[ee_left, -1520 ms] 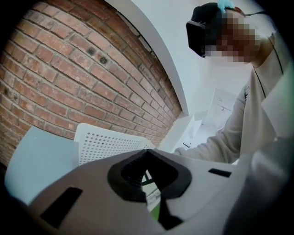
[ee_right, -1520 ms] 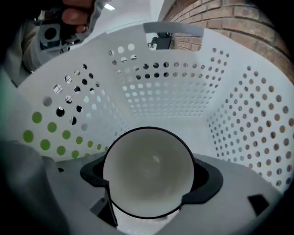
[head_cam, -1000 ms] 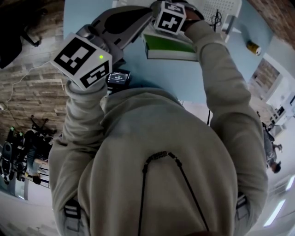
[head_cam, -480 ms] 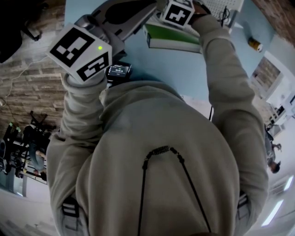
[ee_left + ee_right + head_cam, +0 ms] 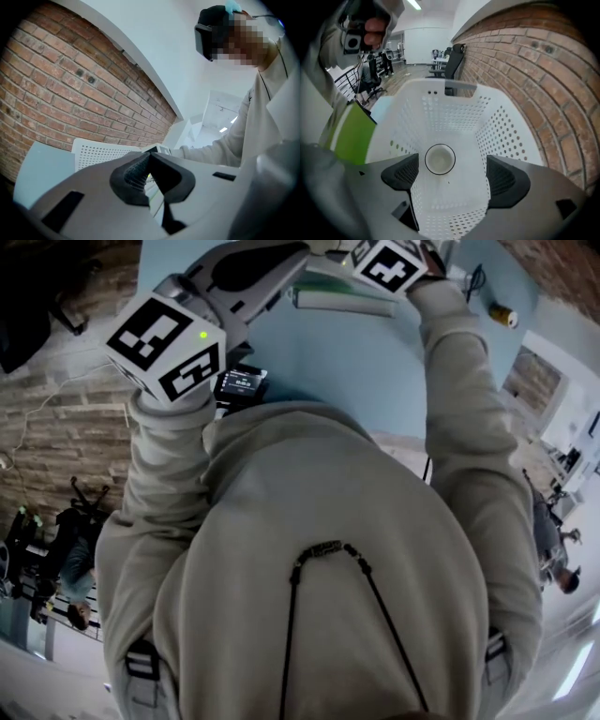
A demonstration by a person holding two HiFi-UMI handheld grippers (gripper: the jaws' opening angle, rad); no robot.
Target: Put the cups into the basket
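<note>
In the right gripper view a white perforated basket point(image 5: 457, 110) fills the middle, and one white cup point(image 5: 439, 159) stands upright on its floor. My right gripper point(image 5: 452, 178) hangs open above the basket's near side, its two dark pads wide apart with nothing between them. My left gripper point(image 5: 149, 163) is shut, pads touching, and holds nothing I can see. Past its jaws, the left gripper view shows the basket's point(image 5: 101, 151) perforated wall. The head view shows both marker cubes over the blue table point(image 5: 356, 362). The basket is not visible there.
A green book point(image 5: 354, 133) lies on the table just left of the basket, also the green book point(image 5: 342, 298) in the head view. A small black device with a lit display point(image 5: 241, 382) sits near the table's front edge. A small can point(image 5: 503, 315) stands far right. A brick wall is behind the basket.
The right gripper's cube has moved farther away, toward the top of the head view. The book and can have slid upward in the frame. The left gripper has barely moved.
</note>
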